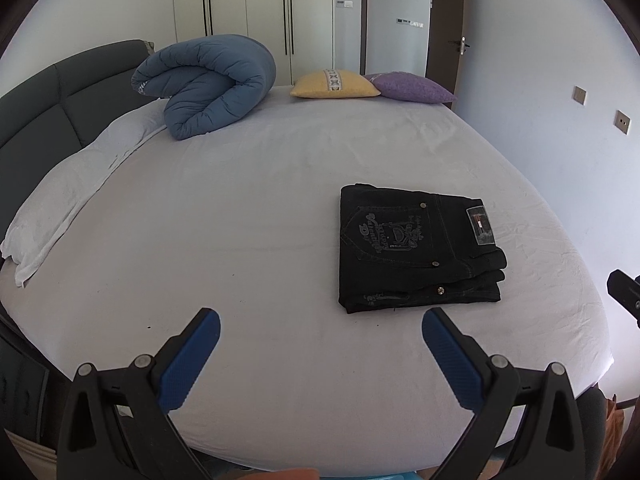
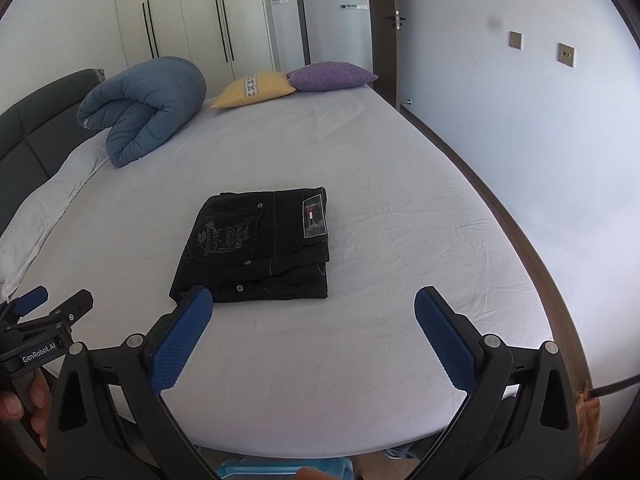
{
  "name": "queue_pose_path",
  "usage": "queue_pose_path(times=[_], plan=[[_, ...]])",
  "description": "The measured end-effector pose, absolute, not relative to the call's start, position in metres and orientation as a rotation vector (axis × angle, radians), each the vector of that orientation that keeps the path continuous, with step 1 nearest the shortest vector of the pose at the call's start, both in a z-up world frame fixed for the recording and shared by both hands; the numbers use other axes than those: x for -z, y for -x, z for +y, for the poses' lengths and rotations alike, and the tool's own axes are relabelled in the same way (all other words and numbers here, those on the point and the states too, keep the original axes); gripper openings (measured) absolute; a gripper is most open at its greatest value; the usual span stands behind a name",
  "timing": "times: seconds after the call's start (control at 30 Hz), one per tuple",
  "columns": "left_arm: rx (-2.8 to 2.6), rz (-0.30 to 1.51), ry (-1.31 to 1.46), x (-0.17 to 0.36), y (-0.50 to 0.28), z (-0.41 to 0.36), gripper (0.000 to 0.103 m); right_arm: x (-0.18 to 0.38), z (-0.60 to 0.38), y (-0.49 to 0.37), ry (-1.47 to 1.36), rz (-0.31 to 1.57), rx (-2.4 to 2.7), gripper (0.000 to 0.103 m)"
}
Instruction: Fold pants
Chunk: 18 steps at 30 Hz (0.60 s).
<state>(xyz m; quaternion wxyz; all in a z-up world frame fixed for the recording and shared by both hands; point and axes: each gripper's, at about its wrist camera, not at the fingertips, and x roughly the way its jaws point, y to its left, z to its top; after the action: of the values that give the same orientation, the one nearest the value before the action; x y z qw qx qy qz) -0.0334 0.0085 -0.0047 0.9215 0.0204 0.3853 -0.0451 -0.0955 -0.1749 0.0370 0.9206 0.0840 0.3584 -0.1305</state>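
Observation:
Black jeans [image 1: 416, 248] lie folded into a compact rectangle on the white bed sheet [image 1: 260, 200], back pocket and waist label facing up. They also show in the right wrist view [image 2: 260, 244]. My left gripper [image 1: 320, 356] is open and empty, held above the sheet near the bed's front edge, short of the jeans and to their left. My right gripper [image 2: 314, 336] is open and empty, just in front of the jeans. The left gripper shows at the left edge of the right wrist view [image 2: 52, 300].
A rolled blue duvet [image 1: 208, 84] lies at the head of the bed, with a yellow cushion [image 1: 334, 85] and a purple cushion [image 1: 412, 87] at the far edge. A white pillow [image 1: 68, 184] lies by the grey headboard [image 1: 44, 96]. A wall [image 2: 520, 120] runs along the right.

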Motion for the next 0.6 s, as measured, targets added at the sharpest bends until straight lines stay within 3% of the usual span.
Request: queue_pose_path(times=[0.6], plan=[[0.110, 0.805, -0.031, 0.006, 0.026, 0.007, 0.103, -0.048, -0.148, 0.086, -0.154, 0.751, 0.254, 0.103]])
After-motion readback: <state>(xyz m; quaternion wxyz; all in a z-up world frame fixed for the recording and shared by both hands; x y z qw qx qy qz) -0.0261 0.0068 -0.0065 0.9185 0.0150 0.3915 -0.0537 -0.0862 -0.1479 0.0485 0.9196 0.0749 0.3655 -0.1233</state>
